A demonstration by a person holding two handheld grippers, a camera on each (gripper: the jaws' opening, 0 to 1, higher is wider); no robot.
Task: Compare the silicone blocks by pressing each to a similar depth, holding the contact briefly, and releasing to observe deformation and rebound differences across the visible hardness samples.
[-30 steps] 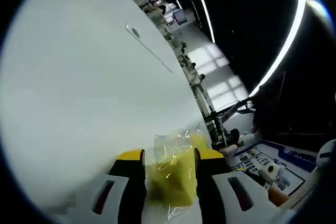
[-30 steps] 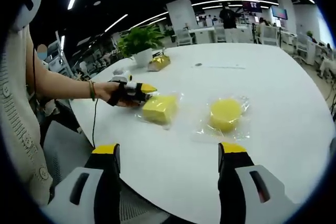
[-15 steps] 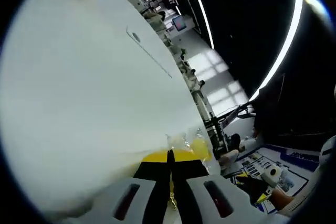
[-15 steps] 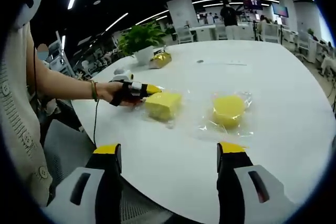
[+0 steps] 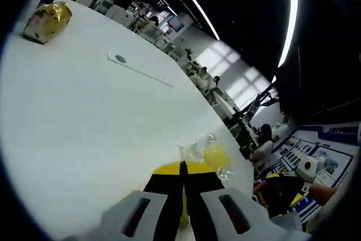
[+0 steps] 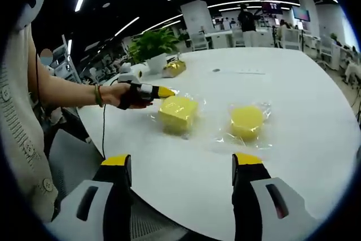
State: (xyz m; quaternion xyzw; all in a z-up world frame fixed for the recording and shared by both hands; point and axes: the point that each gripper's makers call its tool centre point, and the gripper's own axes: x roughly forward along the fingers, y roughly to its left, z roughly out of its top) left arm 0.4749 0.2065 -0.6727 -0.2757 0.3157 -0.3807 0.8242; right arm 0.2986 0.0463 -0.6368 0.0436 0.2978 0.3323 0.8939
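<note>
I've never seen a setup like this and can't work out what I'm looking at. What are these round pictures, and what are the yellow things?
No robot here: a person holds a two-jawed tool in each hand, with a fisheye camera riding on each. The right gripper view shows the right tool, jaws apart, over a white table. On it lie a square yellow block and a round yellow block, both wrapped in clear plastic. The left tool, jaws together, sits at the square block's edge. Behind stand a potted plant and a gold-wrapped item.
</note>
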